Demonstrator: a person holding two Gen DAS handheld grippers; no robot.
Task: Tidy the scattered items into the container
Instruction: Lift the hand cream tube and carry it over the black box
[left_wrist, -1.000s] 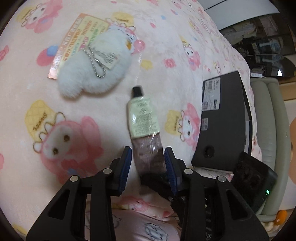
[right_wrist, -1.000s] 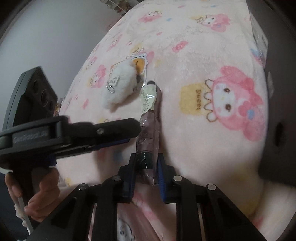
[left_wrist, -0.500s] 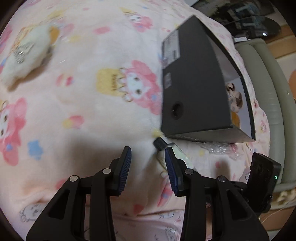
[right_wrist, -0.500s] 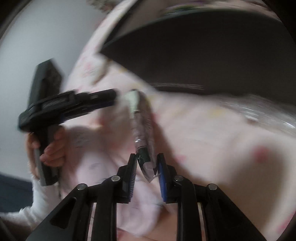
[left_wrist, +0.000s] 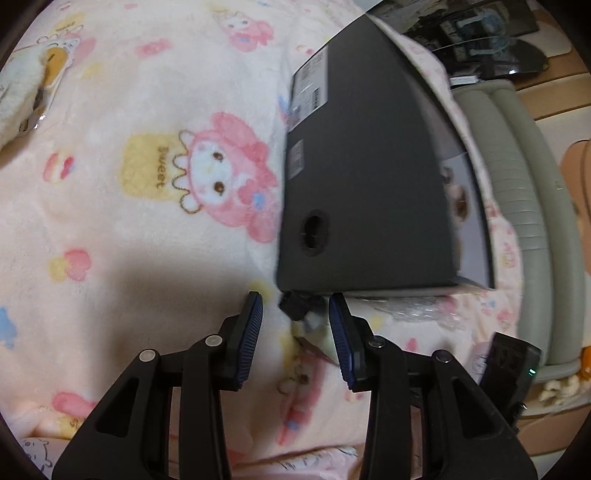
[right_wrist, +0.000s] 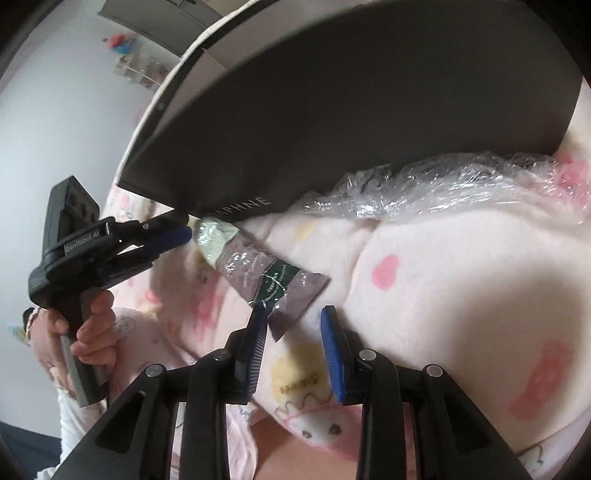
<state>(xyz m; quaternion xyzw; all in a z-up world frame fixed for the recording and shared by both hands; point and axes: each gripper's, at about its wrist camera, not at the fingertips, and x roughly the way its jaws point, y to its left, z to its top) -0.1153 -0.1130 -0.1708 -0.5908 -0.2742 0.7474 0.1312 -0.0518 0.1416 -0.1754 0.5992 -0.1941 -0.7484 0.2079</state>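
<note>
A: Where's the tube, and which way does it point?

B: The soft squeeze tube with pale green label and mauve crimped tail (right_wrist: 258, 269) lies flat on the fleecy pink cartoon-print blanket (right_wrist: 461, 295), outside the dark grey cardboard box (right_wrist: 351, 110). Long axis runs diagonally away from the right tongs (right_wrist: 293, 343): flat crimped tail just ahead of the right tongs' left finger (right_wrist: 258, 332), cap end up and left, against the box's lower edge.

A: Right tongs?

B: Jaws apart, nothing between them. Whether the left finger touches the tail, cannot tell.

A: Left tongs?

B: Left tongs (left_wrist: 295, 325) also apart. The tube's black cap (left_wrist: 295, 306) sits just ahead, between its ribbed blue fingertips (left_wrist: 255, 325), near the box's bottom corner. Contact unclear.

A: Materials?

B: Tube is glossy, wrapped in thin clear film, tapering from round shoulder to flat seam. Box is matte, straight-walled, with a round finger hole (left_wrist: 314, 230) and white labels on the side facing the left tongs. Crinkled clear plastic wrap (right_wrist: 443, 184) lies along the box base, ahead and right of the right tongs. A fluffy white plush (left_wrist: 18, 96) lies far left of the left tongs.
</note>
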